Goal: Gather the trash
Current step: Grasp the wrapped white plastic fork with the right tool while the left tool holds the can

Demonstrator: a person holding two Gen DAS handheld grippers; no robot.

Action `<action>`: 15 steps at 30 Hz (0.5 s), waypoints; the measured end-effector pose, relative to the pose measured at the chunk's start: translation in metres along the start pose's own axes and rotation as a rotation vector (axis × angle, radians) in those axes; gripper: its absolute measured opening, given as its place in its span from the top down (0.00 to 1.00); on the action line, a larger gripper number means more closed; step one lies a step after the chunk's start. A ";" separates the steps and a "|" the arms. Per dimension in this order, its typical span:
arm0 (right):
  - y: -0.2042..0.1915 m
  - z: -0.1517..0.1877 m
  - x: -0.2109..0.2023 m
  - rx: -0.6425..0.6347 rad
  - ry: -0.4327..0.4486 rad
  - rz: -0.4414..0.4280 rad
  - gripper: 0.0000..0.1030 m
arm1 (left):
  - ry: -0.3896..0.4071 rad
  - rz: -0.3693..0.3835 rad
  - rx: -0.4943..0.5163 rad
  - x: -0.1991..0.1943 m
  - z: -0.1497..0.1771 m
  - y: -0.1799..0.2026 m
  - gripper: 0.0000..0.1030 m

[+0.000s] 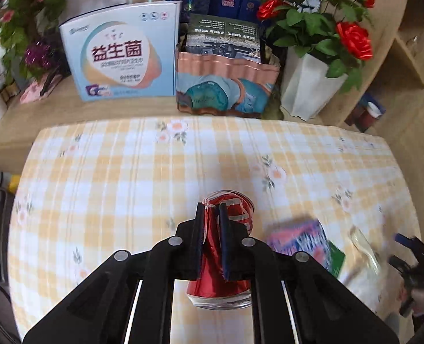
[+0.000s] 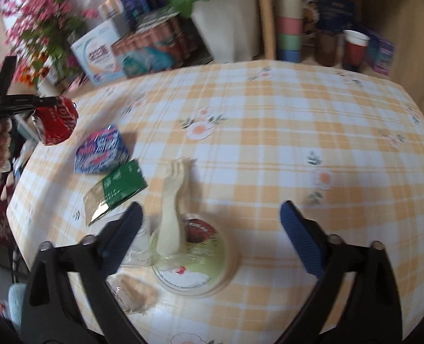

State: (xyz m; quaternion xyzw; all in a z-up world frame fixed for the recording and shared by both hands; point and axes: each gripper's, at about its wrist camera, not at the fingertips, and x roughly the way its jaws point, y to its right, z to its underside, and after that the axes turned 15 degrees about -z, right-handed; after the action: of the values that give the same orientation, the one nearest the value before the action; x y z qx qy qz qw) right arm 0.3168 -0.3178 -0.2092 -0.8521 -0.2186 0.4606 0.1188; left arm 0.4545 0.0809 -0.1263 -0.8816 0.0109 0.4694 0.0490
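**Can gripped and lifted; right tongs over cup**

Crushed red can (image 1: 220, 246) is pinched between the left gripper (image 1: 212, 209) jaws, carried clear of the checked tablecloth (image 1: 125, 172) at its left edge. Still on the cloth: blue-pink packet (image 2: 101, 150), green wrapper (image 2: 117, 189), lidded cup (image 2: 194, 261) with a pale fork (image 2: 173, 197) across it. Right gripper (image 2: 212, 215) stands wide, straddling the cup, nothing clamped. Judgement: keep the pinch firm on the dented wall; centre the right jaws on the cup rim before closing.
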 end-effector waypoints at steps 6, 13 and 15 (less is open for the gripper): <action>-0.011 -0.012 0.036 -0.019 -0.098 -0.050 0.40 | 0.031 0.070 -0.067 -0.034 0.040 -0.010 0.91; -0.010 -0.018 0.051 0.076 -0.129 -0.058 0.79 | 0.080 0.131 -0.091 -0.073 0.068 0.001 0.91; -0.015 -0.016 0.043 0.072 -0.101 -0.062 0.79 | 0.102 0.143 -0.105 -0.084 0.075 0.004 0.91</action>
State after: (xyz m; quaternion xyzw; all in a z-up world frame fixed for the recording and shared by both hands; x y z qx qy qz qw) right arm 0.3471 -0.2835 -0.2255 -0.8158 -0.2339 0.5065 0.1525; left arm 0.3452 0.0815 -0.0985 -0.9027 0.0515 0.4261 -0.0313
